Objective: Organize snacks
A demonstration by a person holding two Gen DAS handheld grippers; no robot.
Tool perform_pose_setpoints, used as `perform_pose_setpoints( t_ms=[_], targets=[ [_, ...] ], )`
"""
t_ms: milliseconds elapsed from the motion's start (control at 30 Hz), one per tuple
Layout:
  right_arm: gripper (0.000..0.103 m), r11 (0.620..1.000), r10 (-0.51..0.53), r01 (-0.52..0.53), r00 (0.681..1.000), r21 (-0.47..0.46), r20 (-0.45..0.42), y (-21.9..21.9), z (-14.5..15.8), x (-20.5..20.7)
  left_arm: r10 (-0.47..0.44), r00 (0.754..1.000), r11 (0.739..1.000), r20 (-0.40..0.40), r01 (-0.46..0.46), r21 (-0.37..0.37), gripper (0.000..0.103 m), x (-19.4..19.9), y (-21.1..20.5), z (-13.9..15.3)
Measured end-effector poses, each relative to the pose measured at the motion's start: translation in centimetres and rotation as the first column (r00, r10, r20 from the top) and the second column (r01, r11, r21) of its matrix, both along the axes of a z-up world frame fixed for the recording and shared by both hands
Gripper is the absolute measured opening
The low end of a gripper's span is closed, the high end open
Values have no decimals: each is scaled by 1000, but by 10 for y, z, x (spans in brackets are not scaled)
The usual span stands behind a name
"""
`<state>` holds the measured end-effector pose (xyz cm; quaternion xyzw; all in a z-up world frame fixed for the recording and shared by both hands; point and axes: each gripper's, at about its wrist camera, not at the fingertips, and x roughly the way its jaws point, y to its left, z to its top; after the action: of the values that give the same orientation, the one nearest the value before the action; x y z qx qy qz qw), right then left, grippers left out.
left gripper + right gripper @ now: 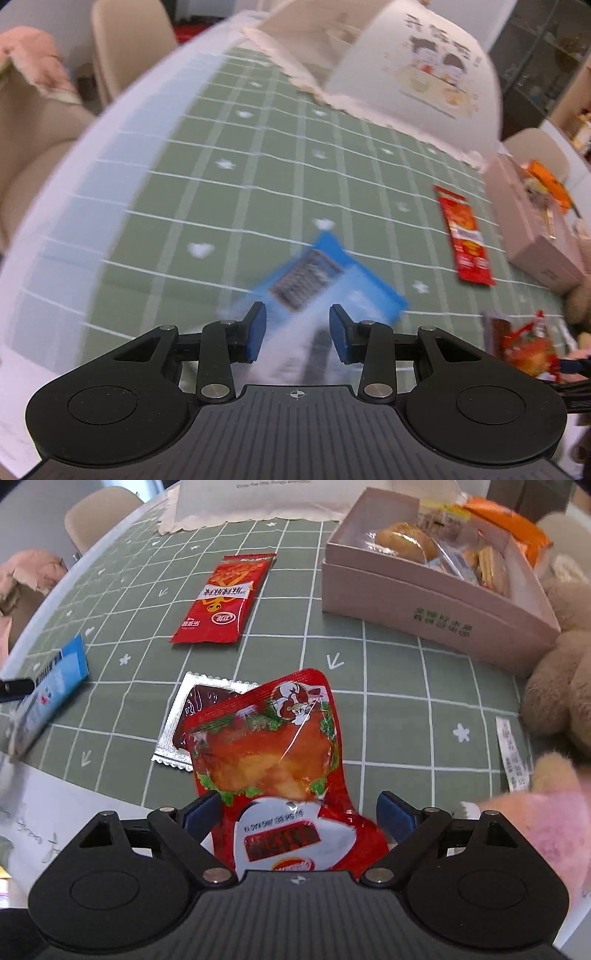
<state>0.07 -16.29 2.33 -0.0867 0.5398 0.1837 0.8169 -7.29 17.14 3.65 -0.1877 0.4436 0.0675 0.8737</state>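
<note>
Where the left wrist view looks down its own fingers, the left gripper [297, 334] holds its jaws narrow, a blurred pale and blue wrapper running up between the pads; whether the pads press on it cannot be told from this view. The blue packet [325, 282] lies just beyond the fingertips on the green checked cloth [184, 184], its long axis slanting away from the pink box [532, 240], which sits well off toward the right edge. A long red sachet [463, 238] lies between packet and box, nearer the box.

In the right wrist view, the right gripper [299, 816] stands with jaws wide, neither pad touching anything. The red roast-duck pouch [273, 753] lies directly between and ahead of the jaws, long axis running straight away from them, on the near side of the pink box [436, 602] and well apart from it. It overlaps a silver-edged dark sachet [184, 723] on the side away from the box. The red sachet [225, 598] lies level with the box, beside it. By judgement, the right gripper is the nearer to the pouch, and a straight close would span its narrow width.
</note>
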Motion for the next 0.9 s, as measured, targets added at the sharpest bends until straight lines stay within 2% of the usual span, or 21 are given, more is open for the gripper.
perform_pose_setpoints(
  t_ms=[100,200,267,400,500,567,633,667,700,867,900],
  targets=[
    [92,999,-36,36,999,-8,27,-2,2,5,-49,999,999,4,49,-19,42,7,-20,-1],
    [92,995,-68,74,993,-66,98,-4,8,12,-114,993,990,1,114,-85,42,13,-42,-4],
    [91,993,-80,90,989,-73,125,-5,12,15,-169,986,980,-14,166,-108,41,15,-56,-8],
    [91,998,-56,49,985,47,165,0,33,12,-206,978,970,-13,203,-135,41,8,-69,-8],
    [91,994,-26,11,990,111,140,15,34,14,-156,988,983,21,157,-100,41,-2,-58,1],
    [89,993,-10,-5,991,115,130,27,28,16,-83,995,995,56,86,-57,41,-11,-39,10],
    [83,994,1,-14,993,110,122,37,21,16,10,996,999,84,-7,-38,41,-19,-14,17],
    [75,993,5,-17,994,115,109,41,19,17,51,995,998,90,-49,-31,41,-21,-3,19],
    [71,992,9,-21,995,124,96,46,14,17,90,992,996,89,-88,-24,41,-24,8,18],
    [66,991,41,-52,994,122,98,65,11,7,217,976,976,18,-216,-37,41,-33,39,2],
    [59,988,59,-70,994,135,88,67,11,3,221,975,974,6,-221,-52,41,-34,39,-2]
  ],
)
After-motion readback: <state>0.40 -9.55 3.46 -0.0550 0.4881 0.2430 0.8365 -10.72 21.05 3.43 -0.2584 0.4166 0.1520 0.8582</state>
